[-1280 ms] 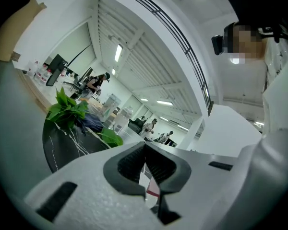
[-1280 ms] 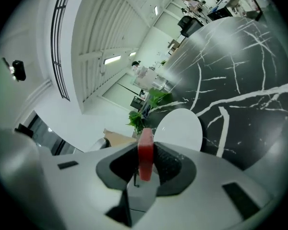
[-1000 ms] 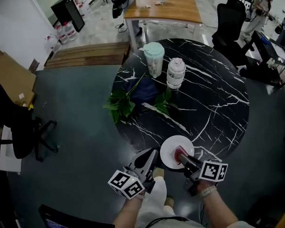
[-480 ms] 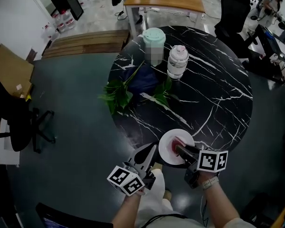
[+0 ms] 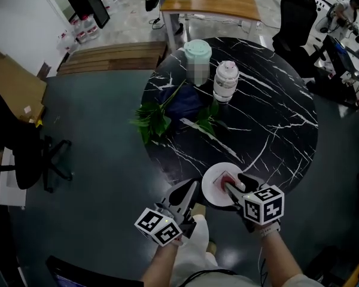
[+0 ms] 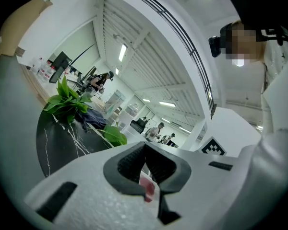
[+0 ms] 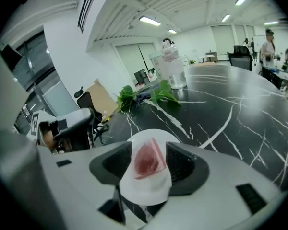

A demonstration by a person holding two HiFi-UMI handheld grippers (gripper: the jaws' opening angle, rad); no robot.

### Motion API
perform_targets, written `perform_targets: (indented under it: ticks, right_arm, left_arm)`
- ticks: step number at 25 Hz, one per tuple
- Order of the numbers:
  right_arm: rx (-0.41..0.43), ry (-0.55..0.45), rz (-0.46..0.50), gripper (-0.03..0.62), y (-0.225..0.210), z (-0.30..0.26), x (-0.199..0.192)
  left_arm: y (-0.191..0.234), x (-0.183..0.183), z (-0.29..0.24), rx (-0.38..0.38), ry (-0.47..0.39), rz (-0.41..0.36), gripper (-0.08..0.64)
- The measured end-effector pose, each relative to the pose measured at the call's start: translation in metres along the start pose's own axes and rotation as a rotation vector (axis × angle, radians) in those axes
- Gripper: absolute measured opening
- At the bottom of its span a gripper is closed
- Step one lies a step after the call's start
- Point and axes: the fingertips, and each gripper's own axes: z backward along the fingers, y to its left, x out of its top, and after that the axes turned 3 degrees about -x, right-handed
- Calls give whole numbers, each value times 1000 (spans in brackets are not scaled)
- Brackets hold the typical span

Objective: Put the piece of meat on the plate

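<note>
A red piece of meat (image 5: 225, 180) lies on the small white plate (image 5: 212, 190) at the near edge of the black marble table (image 5: 275, 124). My right gripper (image 5: 237, 184) hangs just over the plate, jaws opening; in the right gripper view the meat (image 7: 149, 160) rests on the plate (image 7: 146, 188) between the spread pads, which do not touch it. My left gripper (image 5: 192, 189) stays left of the plate, off the table edge, its jaws shut on nothing. In the left gripper view its pads (image 6: 134, 159) meet.
At the table's far side stand a mint lidded cup (image 5: 197, 55) and a white bottle (image 5: 225, 79), with green leaves (image 5: 152, 124) and a dark cloth (image 5: 182, 103) before them. An office chair (image 5: 24, 154) stands at left. A wooden table (image 5: 212, 2) lies beyond.
My right gripper has rolled over the plate and opened, letting go of the meat, which now lies on the plate. The left gripper has kept still.
</note>
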Motion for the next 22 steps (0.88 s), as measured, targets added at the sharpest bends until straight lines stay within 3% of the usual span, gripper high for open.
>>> perform_targets:
  ticks: [10,11,12,13,15,22]
  right_arm:
    - [179,-236,-56,202,47,65,16]
    - [173,-254,-53,198,50,73,15]
    - [158,-276,-40,163,53,82,15]
    - [141,-300,-21,78,56,91,14]
    - [123,-338,19,32,64,107,11]
    - [89,-411,95,11,82,143,11]
  left_arm:
    - [-40,-3,24,-28,-11,-24,9]
    - [-45,-4,27,-32,-12,-29,9]
    - [-50,-4,31,-35,-16,-35,9]
    - [-56,-4,34,-37,-20,-42,9]
    - [-69,-1,40,-40,-27,-57,9]
    - [-104,1,56,-66,-40,-94,9]
